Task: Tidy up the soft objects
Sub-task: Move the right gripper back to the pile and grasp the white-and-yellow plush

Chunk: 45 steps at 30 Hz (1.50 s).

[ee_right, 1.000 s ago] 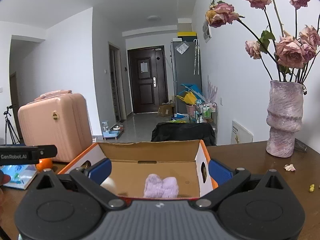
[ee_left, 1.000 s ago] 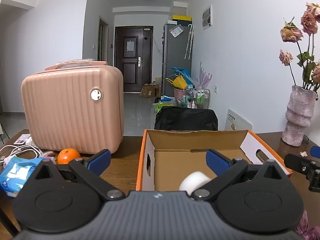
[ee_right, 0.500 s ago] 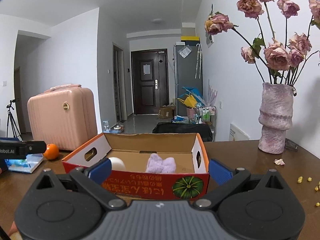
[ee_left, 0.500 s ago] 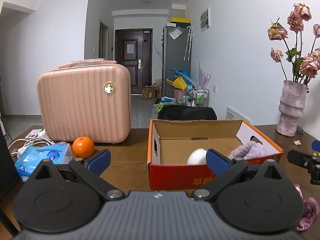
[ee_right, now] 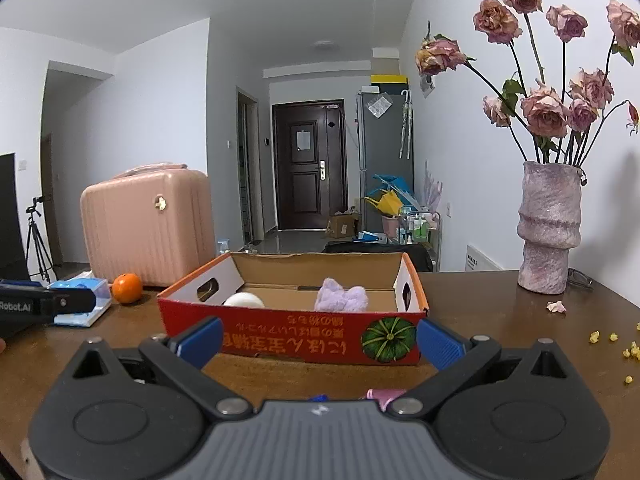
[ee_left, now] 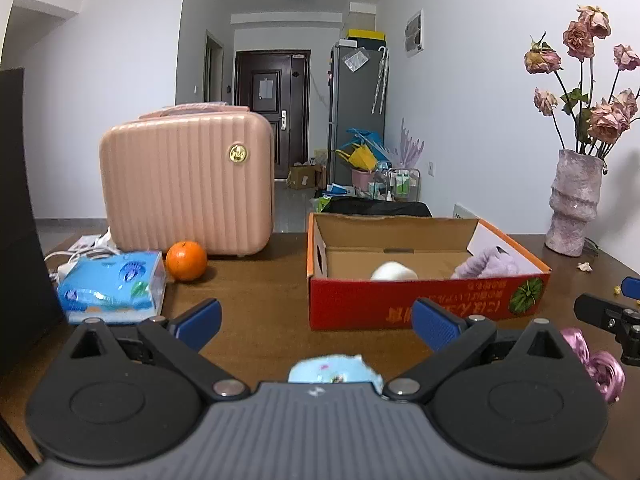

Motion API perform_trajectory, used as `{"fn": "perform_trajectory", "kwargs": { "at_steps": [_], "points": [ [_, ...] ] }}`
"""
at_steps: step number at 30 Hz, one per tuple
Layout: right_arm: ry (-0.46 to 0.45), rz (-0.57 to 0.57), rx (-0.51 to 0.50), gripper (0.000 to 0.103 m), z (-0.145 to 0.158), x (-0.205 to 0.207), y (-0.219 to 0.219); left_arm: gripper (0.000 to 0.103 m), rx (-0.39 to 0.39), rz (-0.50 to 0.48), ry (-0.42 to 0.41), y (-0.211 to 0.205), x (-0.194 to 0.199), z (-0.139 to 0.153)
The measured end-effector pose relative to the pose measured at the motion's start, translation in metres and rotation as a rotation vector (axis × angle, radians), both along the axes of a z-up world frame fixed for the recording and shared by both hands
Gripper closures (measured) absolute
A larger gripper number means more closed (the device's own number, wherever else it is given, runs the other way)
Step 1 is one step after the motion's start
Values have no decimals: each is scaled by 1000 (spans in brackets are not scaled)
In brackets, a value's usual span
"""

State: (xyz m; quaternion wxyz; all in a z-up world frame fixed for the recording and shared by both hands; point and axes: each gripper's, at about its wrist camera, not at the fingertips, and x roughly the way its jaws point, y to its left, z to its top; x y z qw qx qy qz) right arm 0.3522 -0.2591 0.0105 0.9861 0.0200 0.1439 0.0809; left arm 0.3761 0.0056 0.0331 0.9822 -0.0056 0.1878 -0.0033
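Soft objects (ee_right: 341, 300) in cardboard box (ee_right: 292, 334) on brown table (ee_left: 260, 288), hallway behind, both tongs (ee_left: 316, 322) (ee_right: 318, 340) released.

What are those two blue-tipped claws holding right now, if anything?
Nothing. The left gripper and right gripper are both wide open with only bare table between their fingers. The light blue soft item lies loose on the table below the left one.

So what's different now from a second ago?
Both claws, left and right, pulled back from over the box, open and empty. A blue toy and pink bow now show below them. The white ball and purple plush stayed inside.
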Motion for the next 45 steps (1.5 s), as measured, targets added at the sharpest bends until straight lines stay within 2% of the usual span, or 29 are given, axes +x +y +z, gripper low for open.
{"fn": "perform_trajectory", "kwargs": {
  "at_steps": [14, 32, 38, 45],
  "points": [
    [18, 57, -7, 0, -13, -43, 18, 0, -31, -6, 19, 14, -53, -11],
    [68, 157, -110, 0, -33, -83, 54, 0, -36, -14, 55, 31, -100, -26],
    [107, 215, -173, 0, -40, -86, 69, 0, -36, -17, 84, 35, -106, -34],
    [130, 254, -327, 2, -50, -76, 95, 0, -49, -14, 103, 39, -107, -40]
  ]
}}
